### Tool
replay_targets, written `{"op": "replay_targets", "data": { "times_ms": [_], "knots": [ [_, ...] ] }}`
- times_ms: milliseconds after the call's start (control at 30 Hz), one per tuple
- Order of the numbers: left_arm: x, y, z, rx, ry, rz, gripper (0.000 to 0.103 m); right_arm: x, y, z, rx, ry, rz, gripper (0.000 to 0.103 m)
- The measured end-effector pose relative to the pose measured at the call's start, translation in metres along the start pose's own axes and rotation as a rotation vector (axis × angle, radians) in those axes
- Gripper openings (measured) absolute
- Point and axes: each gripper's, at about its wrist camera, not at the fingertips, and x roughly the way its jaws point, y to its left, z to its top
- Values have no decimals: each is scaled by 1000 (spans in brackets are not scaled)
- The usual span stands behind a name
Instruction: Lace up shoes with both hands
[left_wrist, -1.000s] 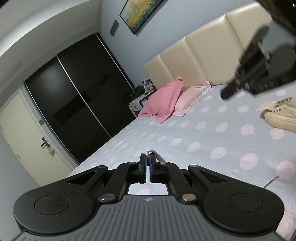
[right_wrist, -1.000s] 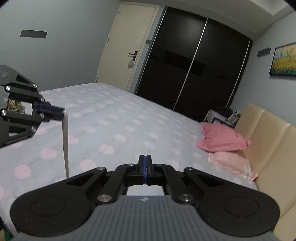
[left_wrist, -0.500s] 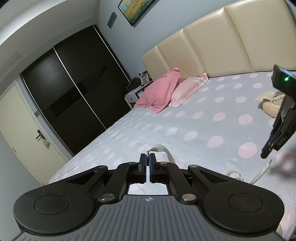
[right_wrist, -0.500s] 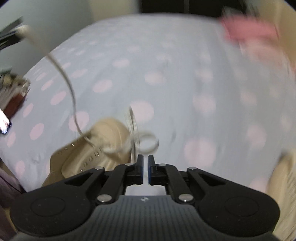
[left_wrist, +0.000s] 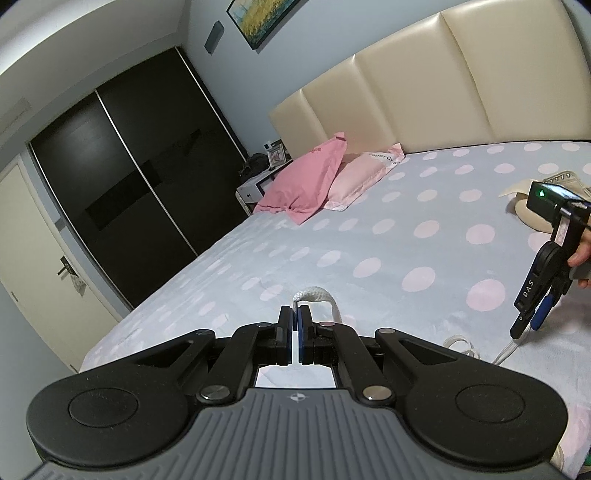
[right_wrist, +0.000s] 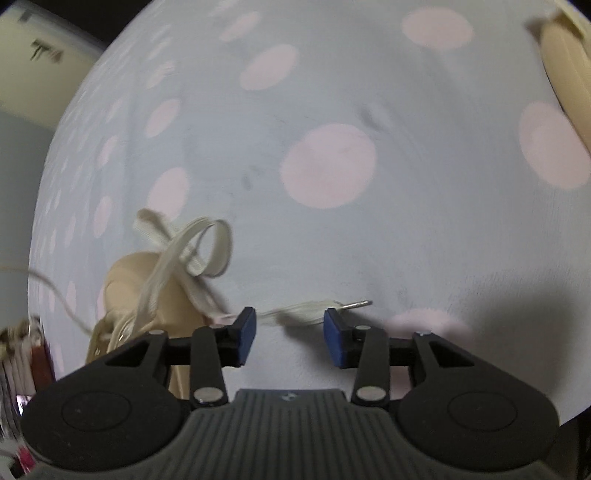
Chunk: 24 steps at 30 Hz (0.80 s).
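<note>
My left gripper (left_wrist: 295, 325) is shut on a cream shoelace (left_wrist: 314, 297) that loops over its tips and runs down to the right. My right gripper (right_wrist: 289, 326) is open and points down at the bed. The lace's free end (right_wrist: 306, 309) with its clear tip lies between its blue pads (right_wrist: 246, 334). A beige shoe (right_wrist: 147, 295) with a looped lace (right_wrist: 192, 247) lies to its left. The right gripper (left_wrist: 532, 321) also shows in the left wrist view, low over the lace end. A second beige shoe (left_wrist: 532, 218) lies behind it.
The bed (left_wrist: 369, 236) has a pale blue cover with pink dots. Two pink pillows (left_wrist: 310, 184) lean by the cream headboard (left_wrist: 443, 92). A dark wardrobe (left_wrist: 129, 177) and a door stand beyond. The second shoe's sole (right_wrist: 565, 70) shows at the upper right.
My right gripper swung down from the room view to the bed and opened over the lace's free end. My left gripper stayed shut on the lace and tilted slightly.
</note>
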Motion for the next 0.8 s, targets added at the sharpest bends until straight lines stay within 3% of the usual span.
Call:
{"op": "replay_targets", "data": {
  "times_ms": [133, 233, 367, 533, 800],
  "knots": [
    [6, 3, -4, -8, 12, -4, 1, 9, -4, 7, 73, -12, 12, 48],
    [11, 5, -6, -11, 21, -7, 1, 12, 4, 11, 35, -17, -7, 43],
    [13, 6, -5, -15, 21, -1, 1, 19, 16, 17, -51, -46, -45, 4],
    [3, 14, 2, -45, -37, 62, 1, -1, 41, 21, -177, -144, -12, 4],
    [-33, 30, 20, -66, -149, 193, 1, -101, 117, 4, -443, -444, 171, 4]
  ]
}}
